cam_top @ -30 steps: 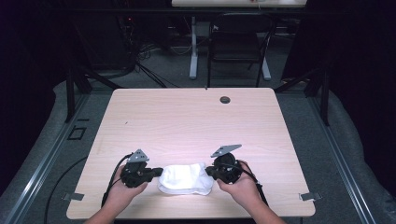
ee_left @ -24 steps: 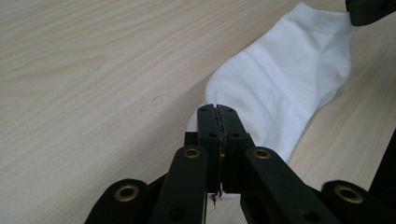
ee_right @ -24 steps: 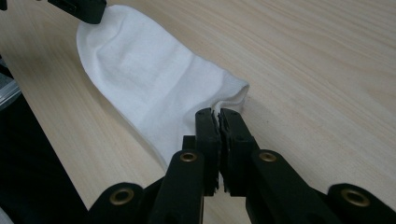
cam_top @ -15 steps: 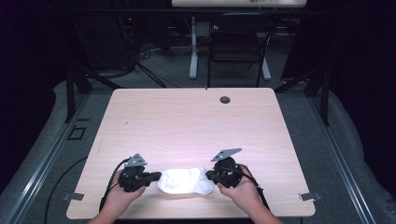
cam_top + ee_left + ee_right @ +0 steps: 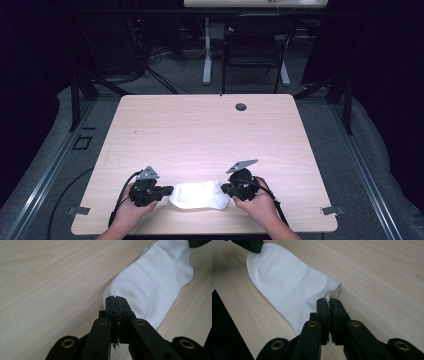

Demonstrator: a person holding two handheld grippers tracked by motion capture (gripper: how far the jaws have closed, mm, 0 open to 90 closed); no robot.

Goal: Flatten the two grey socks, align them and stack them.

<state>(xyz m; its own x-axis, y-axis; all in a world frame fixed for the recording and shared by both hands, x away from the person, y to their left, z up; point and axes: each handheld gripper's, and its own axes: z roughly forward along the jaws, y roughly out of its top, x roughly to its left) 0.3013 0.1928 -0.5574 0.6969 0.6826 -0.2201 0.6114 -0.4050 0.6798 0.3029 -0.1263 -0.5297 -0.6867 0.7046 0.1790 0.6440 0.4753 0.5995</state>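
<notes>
A: Sock [image 5: 198, 195] position?

B: White sock, lying flat on the worktop [image 5: 210, 135] near the front edge, between the two hands. Long axis runs left-right across the worktop in the high view. Which end is toe and which is cuff can't be told from above. In the left gripper view a ribbed band shows at the far end, up by the other tool.

A: Left hand-held gripper [image 5: 167, 190]?

B: Jaws pressed together at the sock's left end. In the left gripper view the tips [image 5: 117, 300] sit right on the sock's [image 5: 152, 285] rounded near edge, with a sliver of fabric seeming to be caught in the seam between them. Clamped on the sock.

A: Right hand-held gripper [image 5: 226, 189]?

B: Same deal at the right end. In the right gripper view its tips [image 5: 329, 301] are together on a puckered corner of the sock [image 5: 287, 287], cloth bunched just ahead of them. Clamped on the sock too.

A: Sock off the worktop?

B: Middle looks to rest on it; the ends can't be told.

A: Other stuff?

B: Small dark round grommet [image 5: 241, 106] near the far edge, well apart from the sock.

A: Any text, logos?

B: None readable on the sock or either hand-held gripper.
</notes>
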